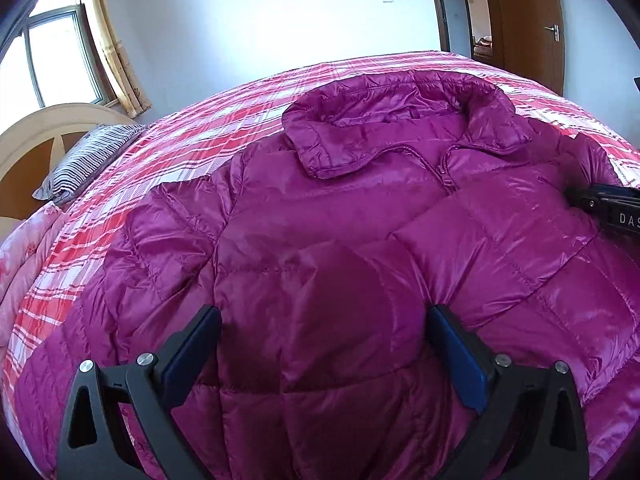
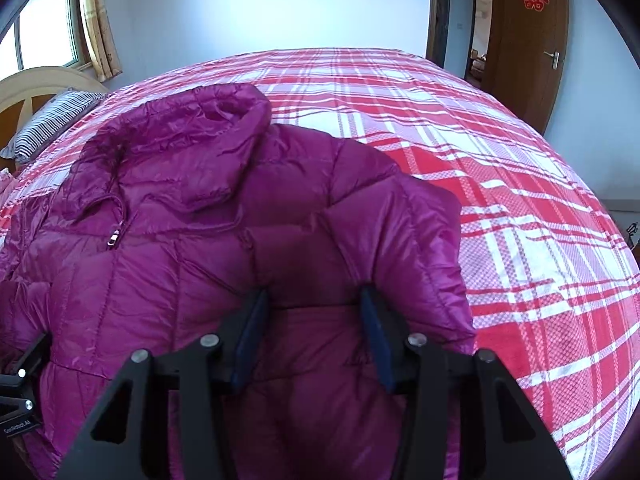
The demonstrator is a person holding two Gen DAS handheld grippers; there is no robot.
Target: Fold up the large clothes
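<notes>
A magenta down jacket (image 1: 360,216) lies zipped, front up, on the plaid bedspread (image 2: 500,168); right sleeve (image 2: 400,232) already folded across; left gripper (image 1: 324,344) gapes wide; right gripper (image 2: 314,328) half-closed around padding, grip unclear; most folds remain.

Black fingers (image 1: 188,344) with blue pads, silver screws.

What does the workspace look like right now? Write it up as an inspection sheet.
Surface: bed with a red and white plaid cover.
Job's things: purple puffer jacket lying front up, zipped, collar away from the cameras.
Clutter: striped pillow by the headboard.
Grippers: left hand-held gripper open over the jacket's front; right hand-held gripper partly closed, jacket fabric between its fingers, grip unclear.
Cables: nothing seen.
Surroundings: window with curtain, white wall, wooden door with a red paper decoration.
</notes>
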